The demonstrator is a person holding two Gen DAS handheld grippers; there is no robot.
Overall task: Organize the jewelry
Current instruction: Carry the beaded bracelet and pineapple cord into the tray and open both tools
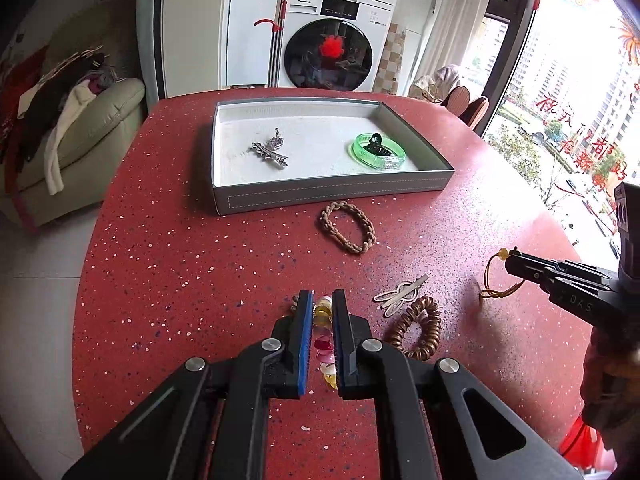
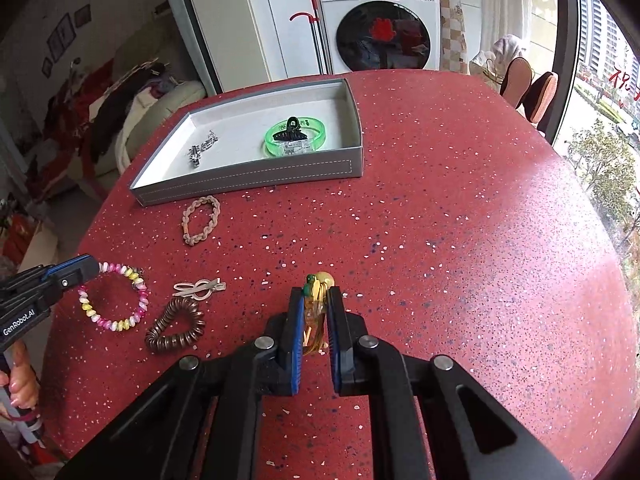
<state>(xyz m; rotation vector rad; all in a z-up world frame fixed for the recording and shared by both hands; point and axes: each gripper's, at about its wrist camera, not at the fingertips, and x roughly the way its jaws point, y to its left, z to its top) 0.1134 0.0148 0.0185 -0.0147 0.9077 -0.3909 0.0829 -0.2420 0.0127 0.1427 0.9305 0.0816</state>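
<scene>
My left gripper [image 1: 322, 300] is shut on a pink, yellow and white bead bracelet [image 1: 325, 320], also seen in the right wrist view [image 2: 116, 300] at the gripper's tip [image 2: 94, 269]. My right gripper [image 2: 316, 294] is shut on an orange cord bracelet with a yellow bead [image 2: 316, 312]; the left wrist view shows the cord [image 1: 496, 280] hanging from its tip [image 1: 514, 258]. A grey tray [image 1: 332, 194] holds a silver hair clip [image 1: 270, 148], a green bangle [image 1: 380, 152] and a black claw clip [image 1: 374, 142].
On the red speckled table [image 2: 440, 220] lie a braided brown bracelet [image 1: 348, 228], a pale bow hair clip [image 1: 400, 294] and a coiled brown hair tie [image 1: 416, 334]. A sofa with clothes [image 1: 60, 120] stands left, a washing machine [image 1: 332, 44] behind, windows right.
</scene>
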